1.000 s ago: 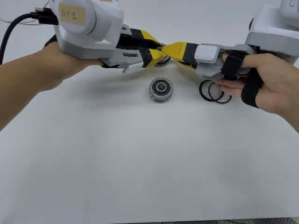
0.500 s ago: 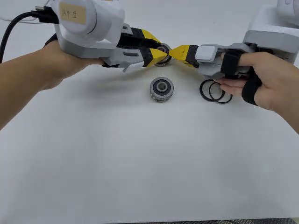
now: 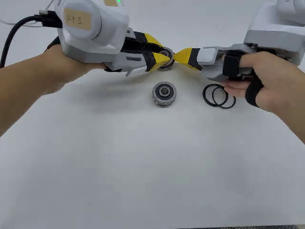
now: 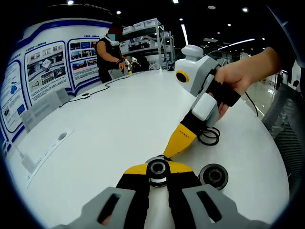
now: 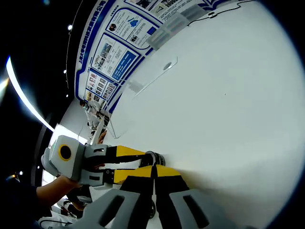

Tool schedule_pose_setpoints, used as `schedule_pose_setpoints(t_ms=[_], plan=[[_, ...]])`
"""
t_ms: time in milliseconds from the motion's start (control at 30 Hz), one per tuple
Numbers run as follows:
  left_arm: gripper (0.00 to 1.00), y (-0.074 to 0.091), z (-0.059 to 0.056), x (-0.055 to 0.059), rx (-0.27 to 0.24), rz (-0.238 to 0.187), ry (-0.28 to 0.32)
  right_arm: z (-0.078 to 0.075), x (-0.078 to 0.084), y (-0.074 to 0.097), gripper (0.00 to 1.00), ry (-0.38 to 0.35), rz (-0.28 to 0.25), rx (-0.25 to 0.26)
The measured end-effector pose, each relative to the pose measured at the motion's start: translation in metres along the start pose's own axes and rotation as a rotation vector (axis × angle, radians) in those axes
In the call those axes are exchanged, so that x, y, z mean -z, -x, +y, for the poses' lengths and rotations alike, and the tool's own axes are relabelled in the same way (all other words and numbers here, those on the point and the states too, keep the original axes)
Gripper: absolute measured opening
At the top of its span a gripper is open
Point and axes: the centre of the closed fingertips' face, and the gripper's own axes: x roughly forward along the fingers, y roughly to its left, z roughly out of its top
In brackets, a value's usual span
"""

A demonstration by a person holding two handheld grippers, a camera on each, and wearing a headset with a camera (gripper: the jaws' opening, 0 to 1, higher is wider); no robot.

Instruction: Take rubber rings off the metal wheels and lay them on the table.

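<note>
Left gripper (image 3: 162, 56): fingers (image 4: 136, 170) pinching a metal wheel (image 4: 157, 169).
Right gripper (image 3: 178, 56): fingers (image 5: 167, 172) pressed together, tip touching that wheel.
Second wheel (image 3: 164, 92): on desk (image 3: 143, 167), at 6 o'clock.
Rubber rings (image 3: 218, 96): desk, 3 o'clock of it.

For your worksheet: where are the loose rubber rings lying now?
In the head view, the rubber rings lie on the table, right of the loose wheel.

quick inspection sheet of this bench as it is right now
surface: white table
job's things: metal wheel held by the left gripper; second wheel flat on the table; rubber rings overlapping beside it
clutter: nothing seen
grippers: left gripper shut on the metal wheel; right gripper shut, tip at that wheel
cables: black cable behind the left gripper
surroundings: wall posters; a person at the far end
</note>
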Motion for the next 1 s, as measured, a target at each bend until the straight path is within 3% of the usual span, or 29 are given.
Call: schedule_pose_setpoints(t_ms=[600, 1000], plan=[[0.12, 0.0004, 0.0004, 0.0003, 0.004, 0.015, -0.006, 0.0023, -0.0026, -0.0005, 0.00, -0.092, -0.016, -0.022], [0.12, 0.0002, 0.0008, 0.0003, 0.010, 0.015, -0.009, 0.0099, -0.0033, -0.0023, 0.00, -0.053, -0.020, -0.041]])
